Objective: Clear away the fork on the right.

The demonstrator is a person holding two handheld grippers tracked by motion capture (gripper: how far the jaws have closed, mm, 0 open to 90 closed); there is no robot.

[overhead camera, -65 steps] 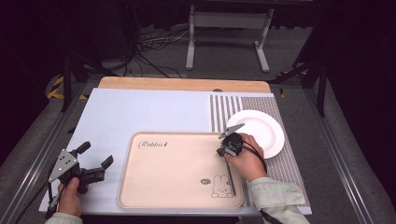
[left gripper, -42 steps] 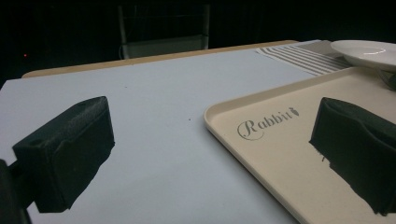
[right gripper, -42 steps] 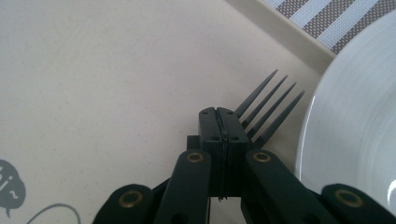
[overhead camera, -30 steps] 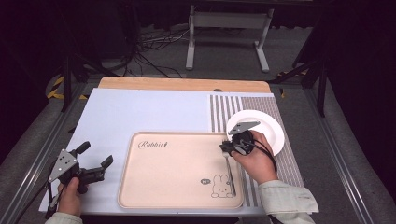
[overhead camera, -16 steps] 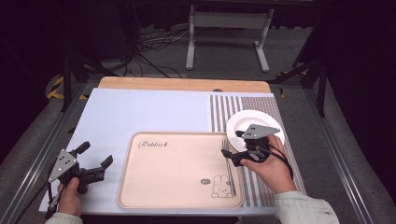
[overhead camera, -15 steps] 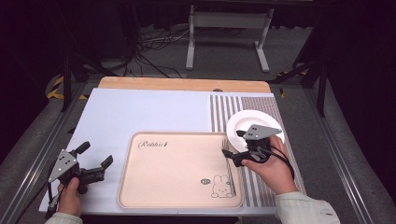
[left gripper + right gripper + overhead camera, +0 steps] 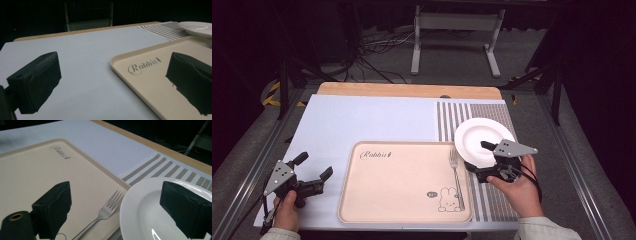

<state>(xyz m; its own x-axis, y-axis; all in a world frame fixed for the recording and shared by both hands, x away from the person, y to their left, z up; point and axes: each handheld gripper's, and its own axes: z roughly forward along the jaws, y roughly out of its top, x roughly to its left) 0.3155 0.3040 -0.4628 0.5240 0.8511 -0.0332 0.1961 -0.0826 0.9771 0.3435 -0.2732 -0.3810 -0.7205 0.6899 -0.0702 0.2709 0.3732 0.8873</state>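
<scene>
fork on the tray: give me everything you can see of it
The fork is a plain silver, metal-looking table fork with four tines. It lies flat along the right edge of the beige tray, tines toward the far side of the table, handle toward the person. The white plate sits close beside its tines on the right; in the right gripper view the plate rim looks to overlap the tray edge next to it. Nothing grips it: the right gripper is open, off to its right.
</scene>
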